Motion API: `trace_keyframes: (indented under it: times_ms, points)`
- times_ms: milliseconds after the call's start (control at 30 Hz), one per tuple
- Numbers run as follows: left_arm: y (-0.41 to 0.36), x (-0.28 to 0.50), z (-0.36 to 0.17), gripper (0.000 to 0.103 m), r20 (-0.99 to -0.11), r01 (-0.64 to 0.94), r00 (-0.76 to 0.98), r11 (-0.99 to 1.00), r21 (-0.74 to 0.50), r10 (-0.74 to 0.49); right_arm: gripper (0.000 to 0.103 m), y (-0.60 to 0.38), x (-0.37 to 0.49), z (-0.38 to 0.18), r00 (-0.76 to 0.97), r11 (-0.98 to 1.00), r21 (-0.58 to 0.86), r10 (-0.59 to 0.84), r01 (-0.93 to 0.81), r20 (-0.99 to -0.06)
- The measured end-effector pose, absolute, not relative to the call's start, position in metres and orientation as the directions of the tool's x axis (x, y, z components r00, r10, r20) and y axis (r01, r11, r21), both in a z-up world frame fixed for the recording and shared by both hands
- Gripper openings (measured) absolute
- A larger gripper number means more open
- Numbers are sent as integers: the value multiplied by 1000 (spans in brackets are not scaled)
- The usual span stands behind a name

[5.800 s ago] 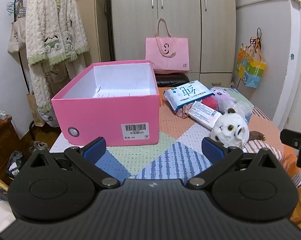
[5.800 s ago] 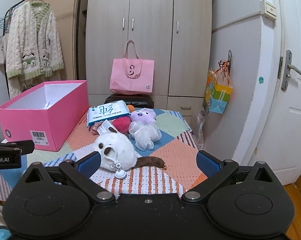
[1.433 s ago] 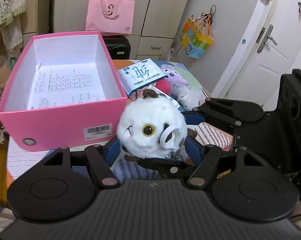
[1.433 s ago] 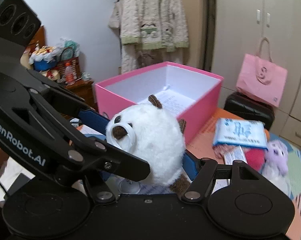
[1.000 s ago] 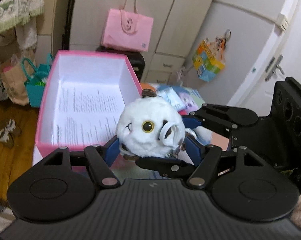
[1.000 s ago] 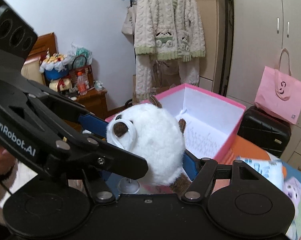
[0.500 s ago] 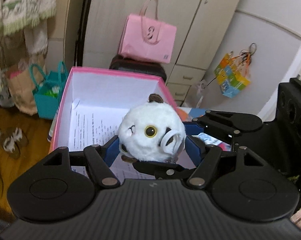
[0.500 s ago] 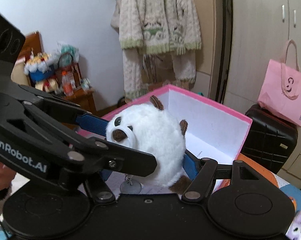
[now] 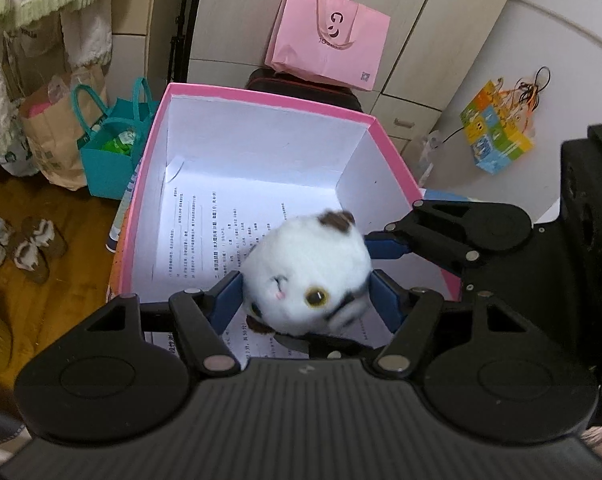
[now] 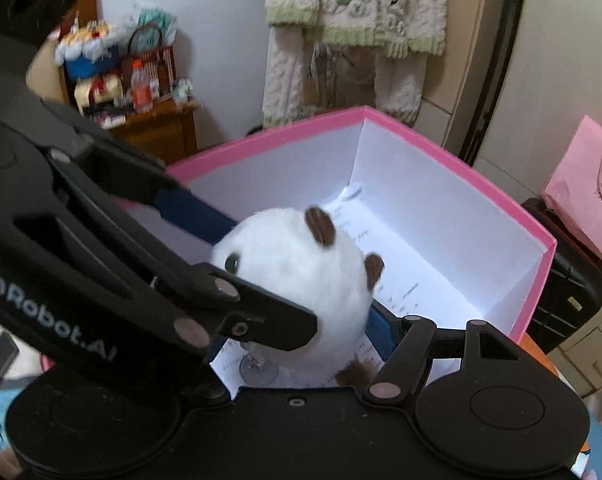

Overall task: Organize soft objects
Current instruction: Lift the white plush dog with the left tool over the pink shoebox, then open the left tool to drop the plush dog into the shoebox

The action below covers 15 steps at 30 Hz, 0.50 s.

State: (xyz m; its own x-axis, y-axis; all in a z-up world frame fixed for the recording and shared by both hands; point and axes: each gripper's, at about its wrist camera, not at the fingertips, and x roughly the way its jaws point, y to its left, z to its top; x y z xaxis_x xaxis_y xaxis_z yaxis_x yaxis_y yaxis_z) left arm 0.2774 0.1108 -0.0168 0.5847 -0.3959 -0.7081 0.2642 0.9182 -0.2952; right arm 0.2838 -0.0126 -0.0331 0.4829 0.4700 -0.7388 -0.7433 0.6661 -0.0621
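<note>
A round white plush toy (image 9: 307, 270) with brown ears hangs over the near end of the open pink box (image 9: 261, 98). My left gripper (image 9: 307, 300) and my right gripper (image 10: 297, 316) both press on it from crossing sides. In the right wrist view the plush toy (image 10: 297, 276) hangs above the printed paper lining the pink box (image 10: 453, 160), with a clear suction cup dangling under it. The toy looks blurred.
A pink tote bag (image 9: 329, 38) leans on the wardrobe behind the box, over a black suitcase (image 10: 569, 292). A teal bag (image 9: 109, 152) and shoes lie on the wood floor at left. A cream cardigan (image 10: 357, 20) hangs at the back.
Both grippers have carried the plush toy forward and down over the box opening; the cameras now tilt down into the box. The grip on the toy is unchanged.
</note>
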Motion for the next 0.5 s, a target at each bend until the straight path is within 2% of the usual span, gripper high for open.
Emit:
trace_keyframes:
  times_ms: [100,233,500]
  points:
    - [109,278,-16,68,-702,261,595,920,-292,-392,76,-13,285,-32,493,677,-75,450,-732,-745]
    - [108,275,-13,70,-690,268,613,923,-276,-385,86,-12,279,-27,504,668,-104,439,-737,-744]
    - [104,258,-1,70,-666,288,650,930,-230,-366,87,-18,267,-18,525,670,-118,446,-733,-725]
